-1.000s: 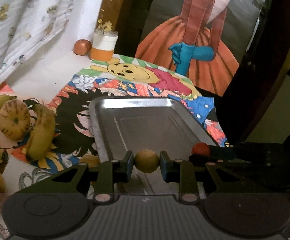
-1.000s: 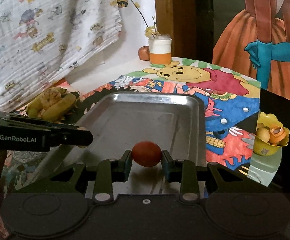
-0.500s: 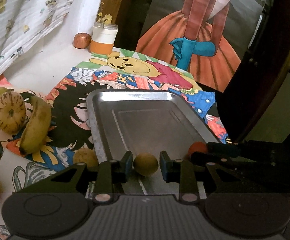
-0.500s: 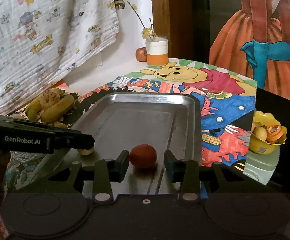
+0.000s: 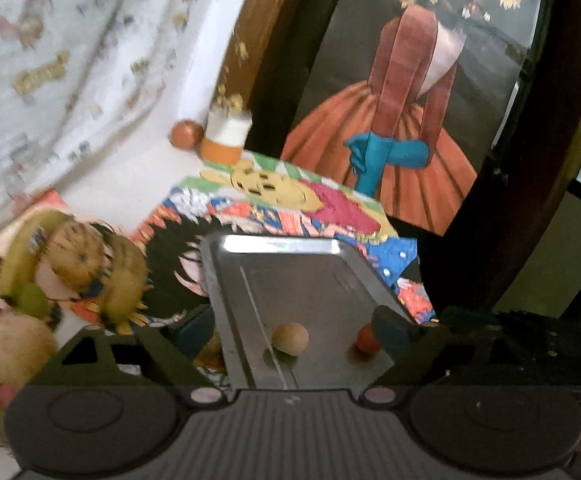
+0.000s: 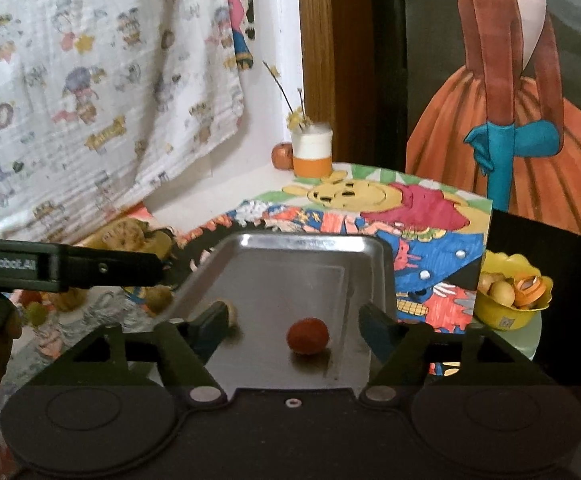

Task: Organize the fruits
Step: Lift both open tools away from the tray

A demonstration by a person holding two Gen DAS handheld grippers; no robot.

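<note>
A steel tray point(image 5: 290, 280) lies on a colourful cartoon mat. A round tan fruit point(image 5: 290, 338) and a small red fruit point(image 5: 366, 340) rest on the tray's near end. My left gripper point(image 5: 294, 330) is open wide, its fingers apart on either side of the tan fruit, not touching it. In the right wrist view the red fruit point(image 6: 307, 336) lies on the tray point(image 6: 290, 272) between the spread fingers of my open right gripper point(image 6: 294, 324). The tan fruit point(image 6: 230, 312) peeks out behind the right gripper's left finger.
Bananas and a striped yellow fruit point(image 5: 76, 258) lie in a pile left of the tray, with more fruit at the near left. A white and orange jar point(image 6: 311, 152) and an apple point(image 6: 282, 156) stand at the back. A yellow bowl point(image 6: 510, 300) of bits sits at the right.
Both grippers have opened wide and let go of their fruits. The tan fruit and the red fruit now rest on the tray. Both grippers have lifted back a little.
</note>
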